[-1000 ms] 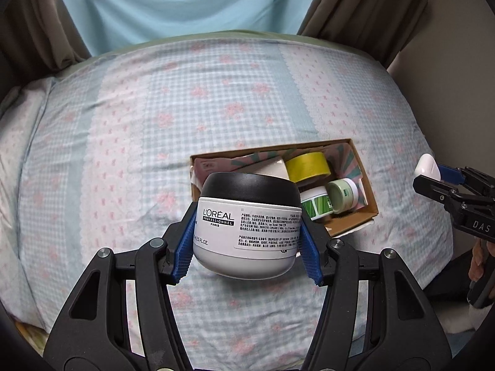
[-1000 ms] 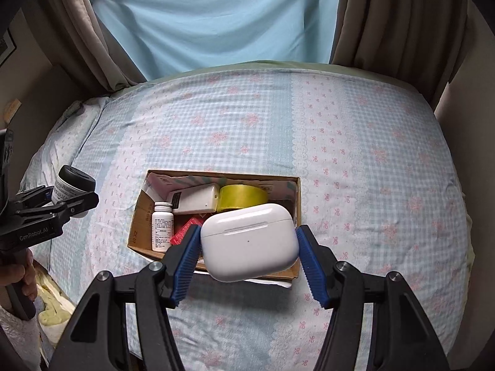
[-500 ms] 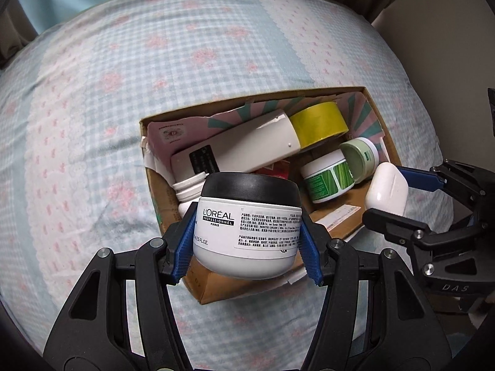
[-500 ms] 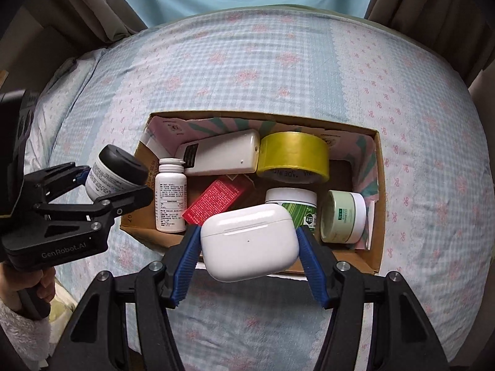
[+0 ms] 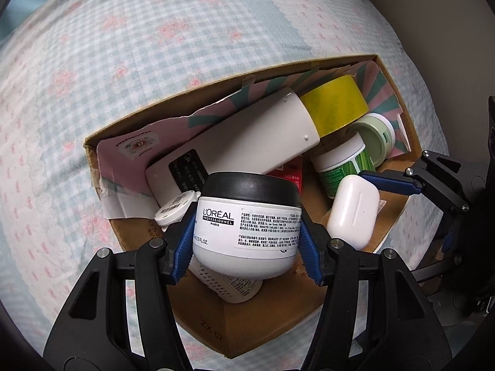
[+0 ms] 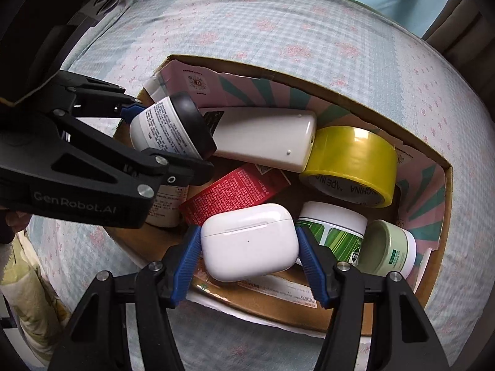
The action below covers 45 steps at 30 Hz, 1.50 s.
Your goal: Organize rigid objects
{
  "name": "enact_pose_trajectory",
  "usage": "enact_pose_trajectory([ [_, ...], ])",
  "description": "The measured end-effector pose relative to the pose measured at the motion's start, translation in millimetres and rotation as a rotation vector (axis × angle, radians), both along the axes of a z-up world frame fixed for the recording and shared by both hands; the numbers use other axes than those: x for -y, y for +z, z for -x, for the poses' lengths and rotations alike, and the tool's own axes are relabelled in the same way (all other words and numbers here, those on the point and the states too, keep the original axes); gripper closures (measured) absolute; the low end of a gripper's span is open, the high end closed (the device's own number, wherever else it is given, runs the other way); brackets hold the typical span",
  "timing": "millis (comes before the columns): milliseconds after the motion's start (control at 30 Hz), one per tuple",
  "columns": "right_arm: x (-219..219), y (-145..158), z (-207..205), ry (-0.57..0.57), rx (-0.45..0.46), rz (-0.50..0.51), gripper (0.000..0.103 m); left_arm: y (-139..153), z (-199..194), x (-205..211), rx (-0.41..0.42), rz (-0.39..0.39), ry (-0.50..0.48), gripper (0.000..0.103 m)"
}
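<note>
Jar (image 5: 247, 225), white with a black lid, is clamped at mid-body between the blue pads of the left gripper (image 5: 247, 244). In the left wrist view it hangs over the near-left corner of the box (image 5: 216, 324), above a white bottle (image 5: 229, 284) lying there. The jar is judged rigid, moderately heavy and smooth-walled; hold it across the label band, below the lid. An earbud case (image 5: 352, 210) held by the other tool shows at the box's right side.

Right wrist view: the right gripper (image 6: 249, 247) grasps the case by its short ends, over the box's near edge (image 6: 278, 303), just beside a green-labelled tub (image 6: 334, 225). The case is judged light, hard and glossy, so slippery; keep the pads square on its ends. Tape (image 6: 352, 160) and a red carton (image 6: 235, 191) lie behind it.
</note>
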State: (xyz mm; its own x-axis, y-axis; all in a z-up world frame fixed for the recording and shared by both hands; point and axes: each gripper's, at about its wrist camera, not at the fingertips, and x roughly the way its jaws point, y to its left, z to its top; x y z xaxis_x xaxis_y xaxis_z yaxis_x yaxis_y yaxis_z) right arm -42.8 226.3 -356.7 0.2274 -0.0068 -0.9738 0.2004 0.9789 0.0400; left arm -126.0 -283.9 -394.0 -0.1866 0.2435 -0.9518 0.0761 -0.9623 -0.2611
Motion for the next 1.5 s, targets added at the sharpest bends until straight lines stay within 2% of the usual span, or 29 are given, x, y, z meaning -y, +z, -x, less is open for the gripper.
enact_pose_trajectory([
  [33, -1, -1, 1, -0.002, 0.006, 0.001, 0.045, -1, 2, 1, 0.000, 0.001, 0.008, 0.045],
  [100, 1, -5, 1, -0.009, 0.000, -0.027, 0.042, 2, 3, 4, -0.010, -0.039, 0.027, 0.014],
  [133, 3, -5, 2, -0.012, -0.004, -0.048, 0.023, 6, 2, 5, -0.025, -0.056, 0.034, 0.000],
  [167, 4, -6, 3, -0.013, -0.013, -0.070, 0.009, 11, 1, 6, -0.036, -0.059, 0.038, 0.000],
  [200, 5, -7, 4, -0.013, -0.017, -0.087, 0.000, 14, 0, 6, -0.042, -0.041, 0.041, 0.000],
  [300, 6, -2, 9, -0.023, -0.015, -0.056, 0.000, 19, -4, 7, -0.037, 0.006, 0.041, 0.000],
  [467, 10, 8, 20, -0.054, 0.009, -0.051, 0.000, 25, -13, 13, -0.025, -0.011, 0.074, 0.000],
  [567, 13, 16, 25, -0.075, 0.028, -0.044, 0.000, 32, -16, 10, -0.019, 0.023, 0.085, 0.000],
  [800, 13, 45, 33, -0.062, 0.066, -0.037, 0.000, 71, -32, -2, -0.059, 0.052, 0.141, 0.000],
  [900, 11, 69, 43, -0.043, 0.087, -0.030, 0.000, 106, -46, -9, -0.108, 0.048, 0.208, 0.000],
  [1033, 19, 113, 64, -0.067, 0.142, -0.023, 0.000, 172, -70, -26, -0.198, 0.082, 0.310, 0.000],
  [1167, 29, 179, 100, -0.108, 0.237, 0.001, 0.000, 252, -83, -60, -0.301, 0.151, 0.373, 0.000],
  [1300, 55, 249, 136, -0.185, 0.335, 0.045, 0.000, 330, -96, -103, -0.451, 0.193, 0.440, 0.000],
  [1400, 74, 300, 164, -0.256, 0.415, 0.099, 0.000, 374, -108, -136, -0.542, 0.247, 0.472, 0.000],
  [1500, 87, 346, 194, -0.321, 0.496, 0.159, 0.000, 406, -124, -165, -0.614, 0.296, 0.503, 0.000],
])
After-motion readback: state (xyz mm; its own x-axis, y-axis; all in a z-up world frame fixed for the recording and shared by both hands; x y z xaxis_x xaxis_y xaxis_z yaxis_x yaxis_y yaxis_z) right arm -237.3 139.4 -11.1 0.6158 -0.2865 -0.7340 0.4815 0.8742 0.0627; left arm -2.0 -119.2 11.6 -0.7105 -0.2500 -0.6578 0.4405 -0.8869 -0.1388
